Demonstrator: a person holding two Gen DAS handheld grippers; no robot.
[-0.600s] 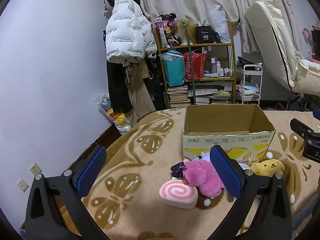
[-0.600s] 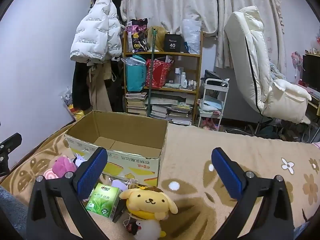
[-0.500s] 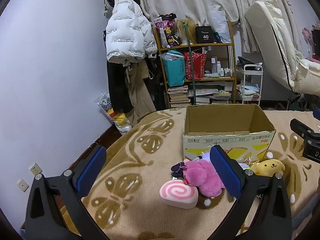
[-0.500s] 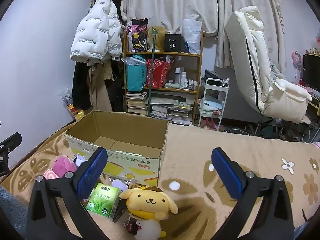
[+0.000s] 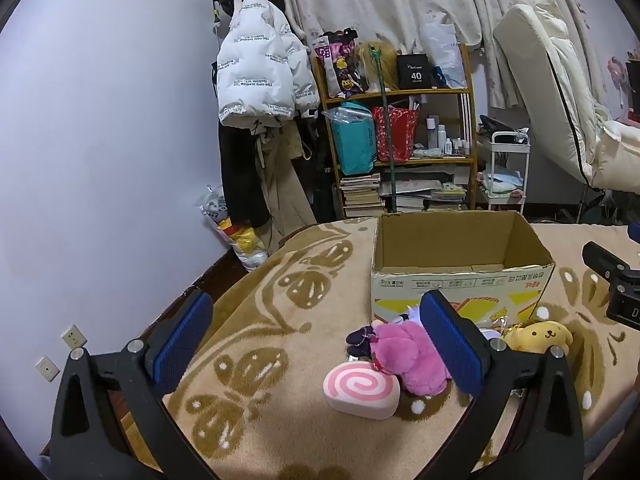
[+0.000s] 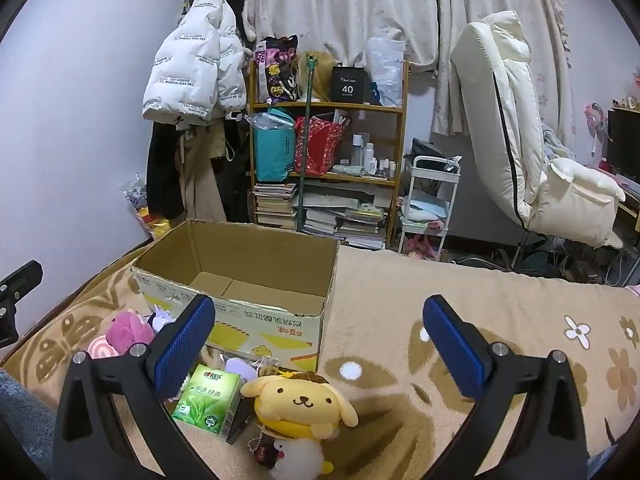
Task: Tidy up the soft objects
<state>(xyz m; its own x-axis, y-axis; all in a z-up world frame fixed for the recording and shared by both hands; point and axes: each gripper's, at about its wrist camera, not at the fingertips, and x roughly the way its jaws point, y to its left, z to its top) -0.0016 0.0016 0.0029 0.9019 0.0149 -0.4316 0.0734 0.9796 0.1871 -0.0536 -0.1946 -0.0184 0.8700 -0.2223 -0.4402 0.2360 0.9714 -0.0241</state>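
A cardboard box (image 6: 236, 276) is seen standing open-topped on a beige blanket with a brown floral pattern (image 5: 280, 344), and its inside appears bare as far as can be made out. Just in front of the box a cluster of soft things is gathered. A pink swirl cushion (image 5: 361, 389) is laid nearest the left view, touching a pink plush toy (image 5: 408, 354) behind it. A yellow dog plush (image 6: 300, 404) is found further right, lying on its belly beside a green tissue pack (image 6: 210, 402), with a small white fluffy charm (image 6: 296, 456) just in front of it. A small purple item by the box's front wall is partly hidden and cannot be identified.

The left hand-held gripper (image 5: 316, 348) is held above the blanket with its jaws spread wide and nothing between the blue pads. The right hand-held gripper (image 6: 320, 346) is likewise held wide apart and empty, above the yellow dog plush. A shelf of books and bags (image 6: 328, 168) is seen against the curtain behind.
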